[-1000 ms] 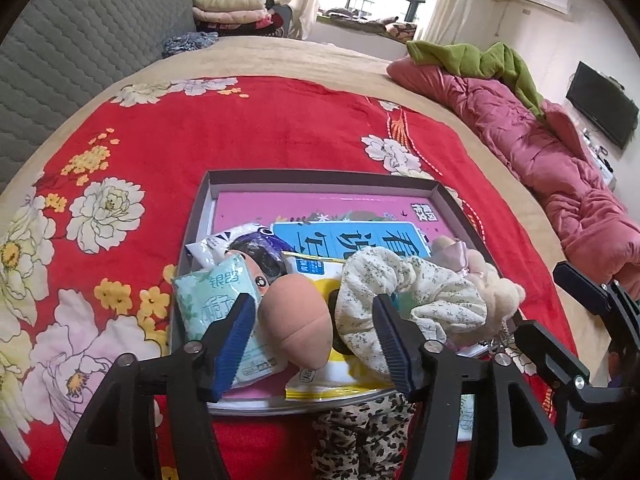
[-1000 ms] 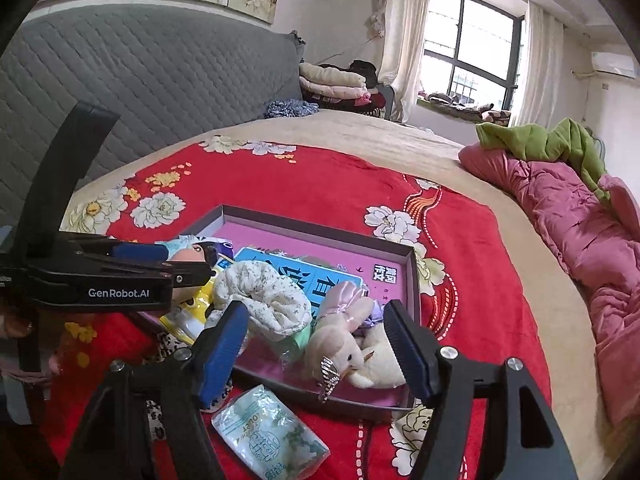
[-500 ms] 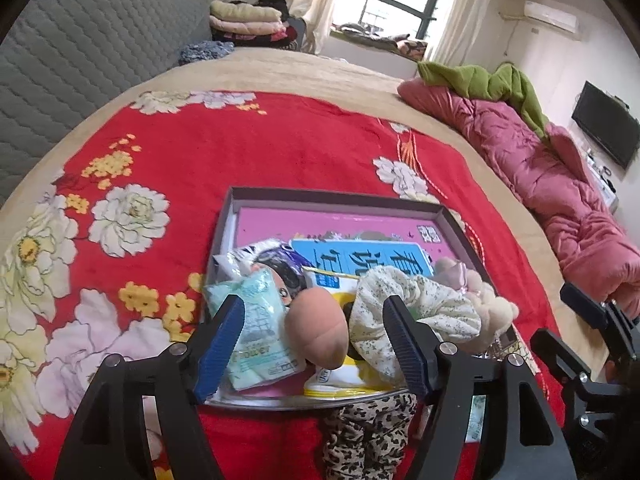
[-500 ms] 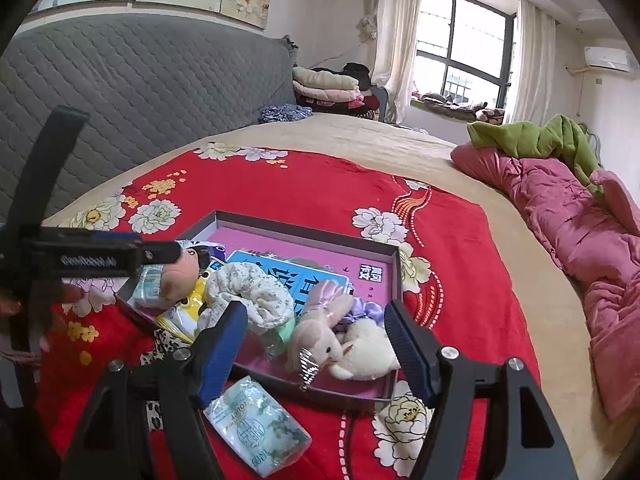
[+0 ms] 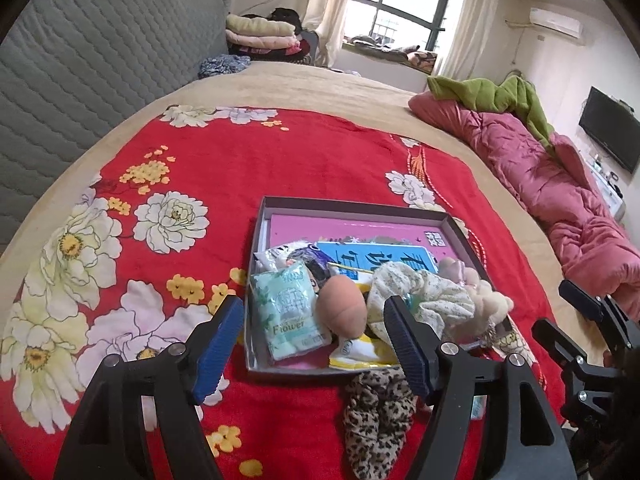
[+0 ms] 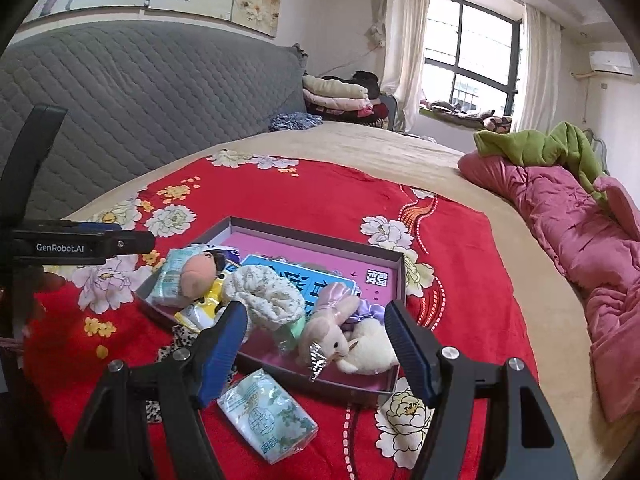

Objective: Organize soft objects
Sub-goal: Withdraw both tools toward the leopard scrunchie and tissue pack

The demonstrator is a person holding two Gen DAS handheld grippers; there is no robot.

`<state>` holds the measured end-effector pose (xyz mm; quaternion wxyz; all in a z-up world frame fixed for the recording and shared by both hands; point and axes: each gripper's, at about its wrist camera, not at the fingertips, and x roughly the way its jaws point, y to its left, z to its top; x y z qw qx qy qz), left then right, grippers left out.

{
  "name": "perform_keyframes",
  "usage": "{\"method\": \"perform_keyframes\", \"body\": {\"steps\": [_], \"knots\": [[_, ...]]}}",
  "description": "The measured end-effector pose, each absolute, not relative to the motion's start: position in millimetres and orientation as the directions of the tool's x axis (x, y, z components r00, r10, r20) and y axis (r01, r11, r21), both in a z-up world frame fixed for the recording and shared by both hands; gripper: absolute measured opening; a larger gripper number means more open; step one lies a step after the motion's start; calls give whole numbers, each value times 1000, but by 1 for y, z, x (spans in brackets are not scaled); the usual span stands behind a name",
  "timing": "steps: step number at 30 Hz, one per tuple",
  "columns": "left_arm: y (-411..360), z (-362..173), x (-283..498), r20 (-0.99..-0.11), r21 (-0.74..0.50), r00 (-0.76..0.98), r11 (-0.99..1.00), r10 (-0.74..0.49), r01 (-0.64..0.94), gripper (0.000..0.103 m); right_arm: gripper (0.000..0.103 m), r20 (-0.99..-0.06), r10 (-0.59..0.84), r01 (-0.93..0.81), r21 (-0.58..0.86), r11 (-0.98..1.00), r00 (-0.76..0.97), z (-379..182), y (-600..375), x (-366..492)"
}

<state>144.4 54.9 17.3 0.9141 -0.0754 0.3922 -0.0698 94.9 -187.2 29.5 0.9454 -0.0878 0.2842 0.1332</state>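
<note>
**A:** Tissue pack [image 6: 267, 417] next, I'd say. Your right hand-held gripper [image 6: 316, 354] is released and empty, jaws spread wide, and the pack lies on the red blanket [image 6: 460, 224] at the lower middle of the right wrist view, just outside the near wall of the box [image 6: 362, 394].

**B:** And the left one?

**A:** Your left hand-held gripper [image 5: 314, 344] is also released, holding nothing, above the near edge of the box. In its view the leopard scrunchie [image 5: 378, 414] sits at the lower middle, on the blanket, against the box's near wall. Two soft things are not yet in, so the job looks mostly done.

**B:** How should you take the pack?

**A:** Its long axis runs from upper left to lower right of the right wrist view, the printed end toward the bottom. Turn your wrist so the jaws close across the short width, near the middle. It looks soft and slippery, so squeeze gently or it may squirt out.

**B:** Where to put it?

**A:** Room is tight: the bunny [image 6: 334, 330] and the floral scrunchie [image 6: 268, 298] fill the near side. Lay it flat toward the bare pink area at the back.
</note>
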Motion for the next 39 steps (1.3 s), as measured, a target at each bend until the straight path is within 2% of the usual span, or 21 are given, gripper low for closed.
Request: {"method": "perform_keyframes", "body": {"steps": [26, 39], "knots": [[7, 46, 70, -718, -126, 670, 982, -187, 139, 74, 71, -556, 281, -396, -95, 913, 782, 35, -184, 33], [-6, 16, 54, -780, -139, 592, 979, -202, 151, 74, 71, -584, 281, -422, -118, 899, 762, 27, -187, 19]]}}
